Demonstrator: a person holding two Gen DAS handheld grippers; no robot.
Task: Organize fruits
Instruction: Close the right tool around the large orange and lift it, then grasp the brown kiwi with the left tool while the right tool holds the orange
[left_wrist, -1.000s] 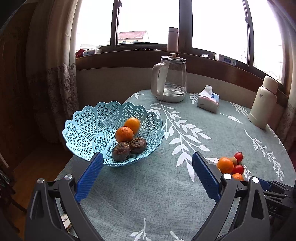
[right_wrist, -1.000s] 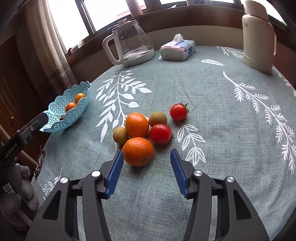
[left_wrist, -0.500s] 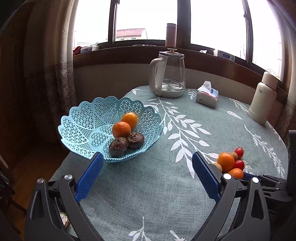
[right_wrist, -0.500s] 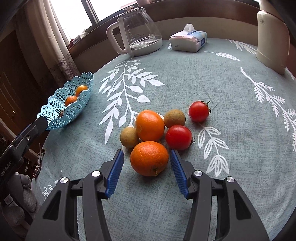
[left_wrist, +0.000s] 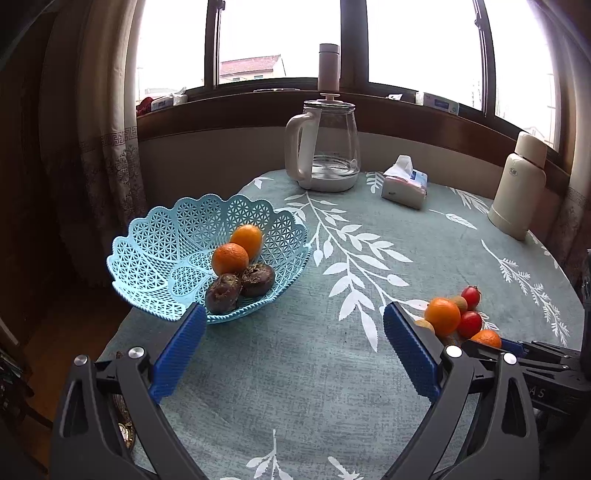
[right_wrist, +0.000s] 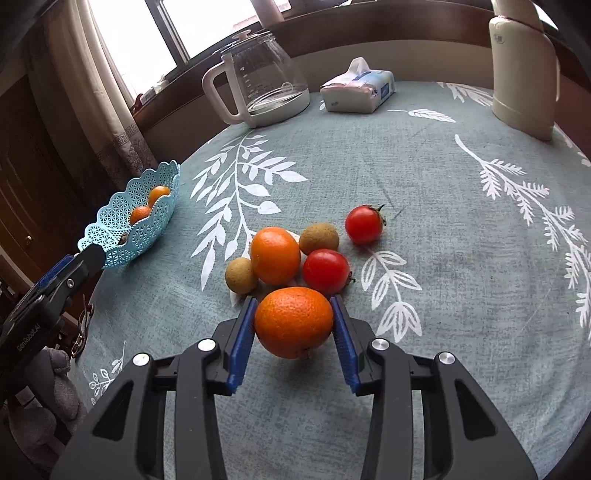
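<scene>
Between the blue pads of the right gripper (right_wrist: 294, 325) sits the nearest orange (right_wrist: 293, 321), both fingers touching its sides, so the claw clasps it on the tablecloth (right_wrist: 424, 177). Just beyond it cluster a second orange (right_wrist: 275, 255), two small brown fruits, and a red tomato (right_wrist: 325, 270); another tomato (right_wrist: 364, 224) lies a little apart. Farther left, the left gripper (left_wrist: 293, 343) hangs spread wide and empty, near the blue basket (left_wrist: 155, 251) that holds two oranges and two dark fruits. A glass kettle (right_wrist: 258, 81) stands at the far edge.
</scene>
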